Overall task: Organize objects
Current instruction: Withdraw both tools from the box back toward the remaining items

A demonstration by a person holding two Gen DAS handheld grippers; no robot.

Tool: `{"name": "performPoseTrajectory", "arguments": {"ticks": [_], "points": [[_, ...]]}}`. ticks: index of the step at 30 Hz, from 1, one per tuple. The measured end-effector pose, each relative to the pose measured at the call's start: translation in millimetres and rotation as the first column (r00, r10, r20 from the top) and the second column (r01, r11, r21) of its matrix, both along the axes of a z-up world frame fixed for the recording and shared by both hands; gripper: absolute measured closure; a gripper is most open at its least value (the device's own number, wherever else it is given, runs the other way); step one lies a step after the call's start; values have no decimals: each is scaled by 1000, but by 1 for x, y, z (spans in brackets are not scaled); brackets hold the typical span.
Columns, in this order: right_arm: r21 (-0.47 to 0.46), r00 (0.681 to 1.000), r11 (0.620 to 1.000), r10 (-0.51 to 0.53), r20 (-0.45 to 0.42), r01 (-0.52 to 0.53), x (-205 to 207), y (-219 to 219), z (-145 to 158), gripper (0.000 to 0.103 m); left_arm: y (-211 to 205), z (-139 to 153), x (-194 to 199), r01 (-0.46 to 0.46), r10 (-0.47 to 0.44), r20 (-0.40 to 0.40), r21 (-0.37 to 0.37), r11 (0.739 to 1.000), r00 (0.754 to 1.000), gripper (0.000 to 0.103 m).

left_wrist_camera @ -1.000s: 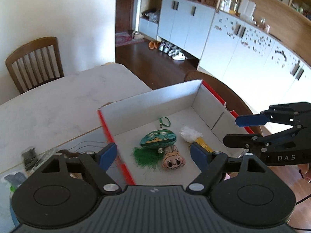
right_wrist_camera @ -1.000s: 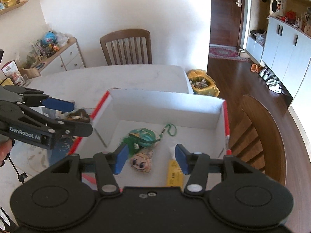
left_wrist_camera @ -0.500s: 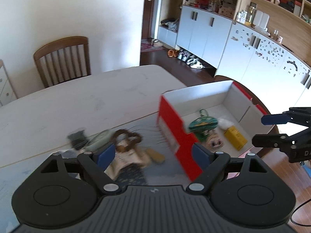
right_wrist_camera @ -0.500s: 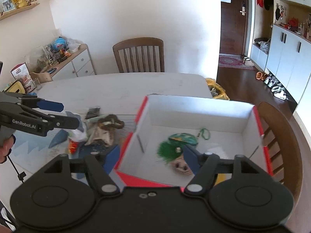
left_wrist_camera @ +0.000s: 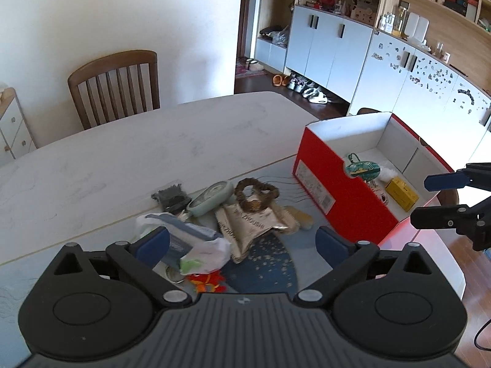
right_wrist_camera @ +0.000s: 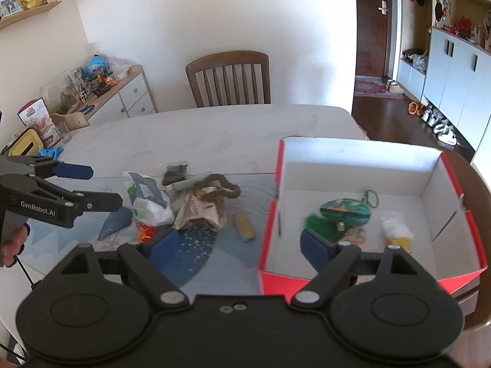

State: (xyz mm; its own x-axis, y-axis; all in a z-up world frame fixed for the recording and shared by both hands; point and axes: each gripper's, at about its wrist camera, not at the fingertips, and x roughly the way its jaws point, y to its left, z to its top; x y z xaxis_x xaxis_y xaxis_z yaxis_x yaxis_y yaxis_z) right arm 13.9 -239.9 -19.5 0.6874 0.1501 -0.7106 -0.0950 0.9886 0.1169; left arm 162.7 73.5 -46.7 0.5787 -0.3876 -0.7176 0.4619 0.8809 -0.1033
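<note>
Grippers swing from the box to the loose pile

Both views have shifted since a second ago. Then each camera looked straight down into the red shoebox (left_wrist_camera: 331, 184); now the box sits to the right and the clutter on the blue mat (right_wrist_camera: 190, 254) fills the middle.

The left gripper (left_wrist_camera: 242, 240) hangs over the pile, its jaws opening and wider apart than before, with nothing pressed between them; a white plastic bag (left_wrist_camera: 199, 251) and a crumpled silver packet (left_wrist_camera: 248, 224) lie below the gap. The right gripper (right_wrist_camera: 241, 245) is also opening, from a much narrower gap earlier, and grips nothing; its left finger is over the mat, its right finger over the box's near wall.

Inside the box the green pouch (right_wrist_camera: 345, 211), the green-haired doll (right_wrist_camera: 322, 225) and the yellow carton (left_wrist_camera: 402, 193) lie as before. On the mat a brown scrunchie (left_wrist_camera: 256, 194), a pale green case (left_wrist_camera: 211, 197) and a small tan object (right_wrist_camera: 244, 225) remain outside the box.
</note>
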Motion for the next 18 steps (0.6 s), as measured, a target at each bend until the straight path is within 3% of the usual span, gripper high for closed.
{"name": "performPoseTrajectory", "arguments": {"ticks": [10, 18], "points": [[1, 999, 1000, 8, -40, -8, 14, 42, -17, 17, 39, -25, 41, -72, 67, -110, -36, 997, 992, 1], [-31, 999, 999, 13, -46, -15, 47, 60, -21, 17, 46, -38, 81, -141, 133, -157, -42, 989, 979, 1]]}}
